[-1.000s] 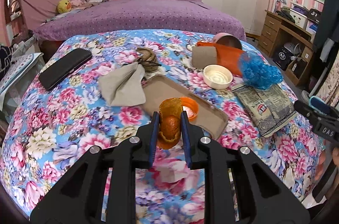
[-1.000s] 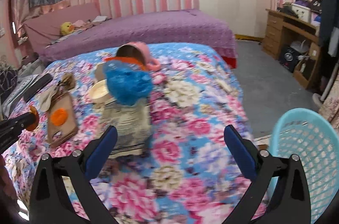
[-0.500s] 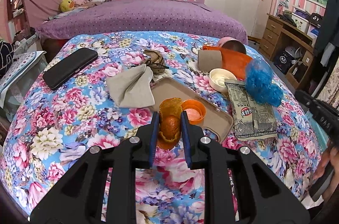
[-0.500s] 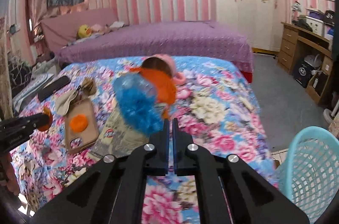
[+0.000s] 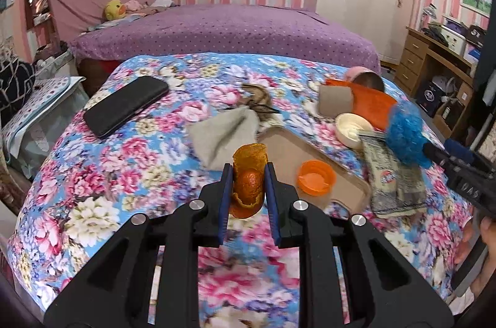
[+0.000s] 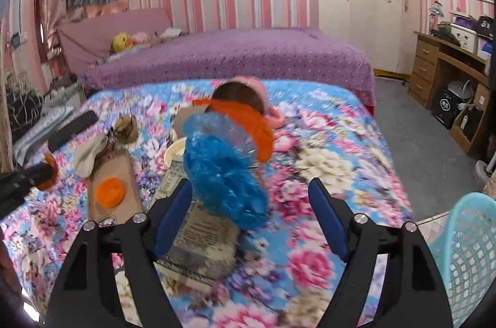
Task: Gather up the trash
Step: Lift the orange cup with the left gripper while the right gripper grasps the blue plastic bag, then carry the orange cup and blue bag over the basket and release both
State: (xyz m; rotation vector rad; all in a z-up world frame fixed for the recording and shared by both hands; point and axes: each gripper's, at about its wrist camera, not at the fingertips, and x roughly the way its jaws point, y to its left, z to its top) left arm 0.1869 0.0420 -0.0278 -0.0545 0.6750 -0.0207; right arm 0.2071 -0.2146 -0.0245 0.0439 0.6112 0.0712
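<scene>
My left gripper point(image 5: 248, 188) is shut on an orange peel point(image 5: 249, 179) and holds it above the floral tablecloth point(image 5: 93, 188). My right gripper point(image 6: 251, 216) is open, its jaws wide on either side of a crumpled blue plastic bag point(image 6: 223, 173), which lies on a printed snack wrapper point(image 6: 198, 232). The blue bag point(image 5: 403, 135) and the wrapper point(image 5: 390, 176) also show at the right in the left wrist view. A light blue mesh basket point(image 6: 471, 253) stands on the floor at the lower right.
On the table lie a brown tray point(image 5: 310, 154) with an orange lid point(image 5: 316, 179), a beige cloth point(image 5: 223, 132), a black phone point(image 5: 127, 104), a cream bowl point(image 5: 353, 126), an orange cloth point(image 5: 372, 104) and a pink cup point(image 5: 365, 77). A purple bed point(image 5: 232, 30) stands behind.
My right gripper went from open to shut and is open again, now closer around the blue bag. My left gripper still holds the peel, drawn back slightly.
</scene>
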